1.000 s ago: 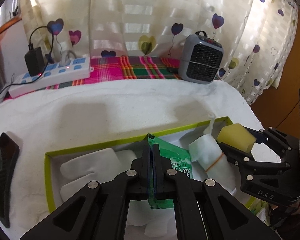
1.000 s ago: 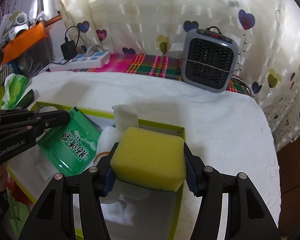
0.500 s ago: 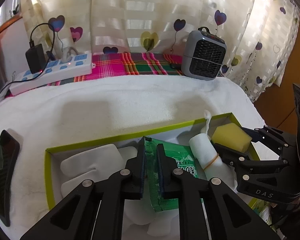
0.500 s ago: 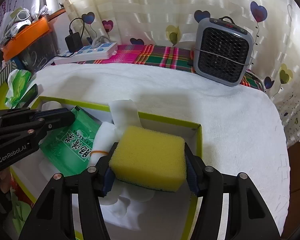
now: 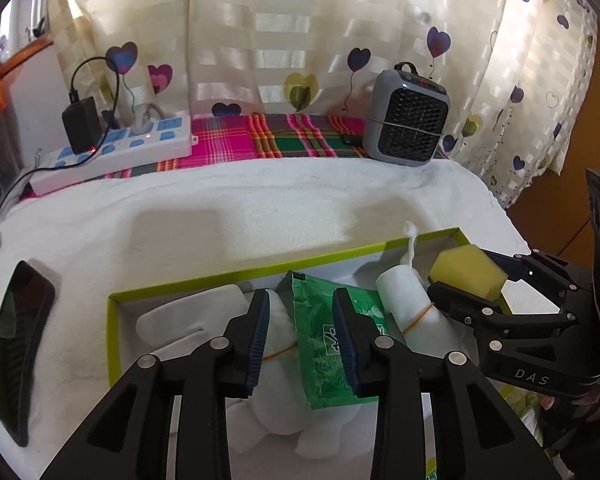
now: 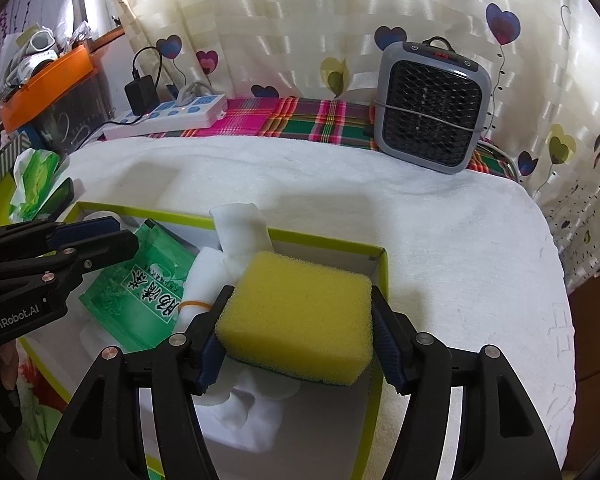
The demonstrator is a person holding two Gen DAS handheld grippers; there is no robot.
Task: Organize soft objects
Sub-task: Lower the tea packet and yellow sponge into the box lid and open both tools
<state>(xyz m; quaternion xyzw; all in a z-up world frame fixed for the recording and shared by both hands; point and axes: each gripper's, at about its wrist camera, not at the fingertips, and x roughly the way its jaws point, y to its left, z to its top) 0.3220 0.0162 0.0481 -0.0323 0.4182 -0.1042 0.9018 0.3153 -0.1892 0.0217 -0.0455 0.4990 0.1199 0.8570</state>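
Left gripper (image 5: pixel 300 320): jaws have just been opening and are standing apart, released. The green packet (image 5: pixel 328 344) is lying between them, touching neither pad, resting on white rolled cloths (image 5: pixel 408 308) inside the green-rimmed box (image 5: pixel 204 278).

Right gripper (image 6: pixel 300 336): jaws have been widening slightly, yet the pads are pressing both sides of the yellow sponge (image 6: pixel 300 320), grasping it over the box's right end, beside a banded cloth roll.

Box is sitting on a white towel (image 6: pixel 440 240).

White towel (image 5: pixel 260 208) bears green-rimmed box (image 5: pixel 114 332).
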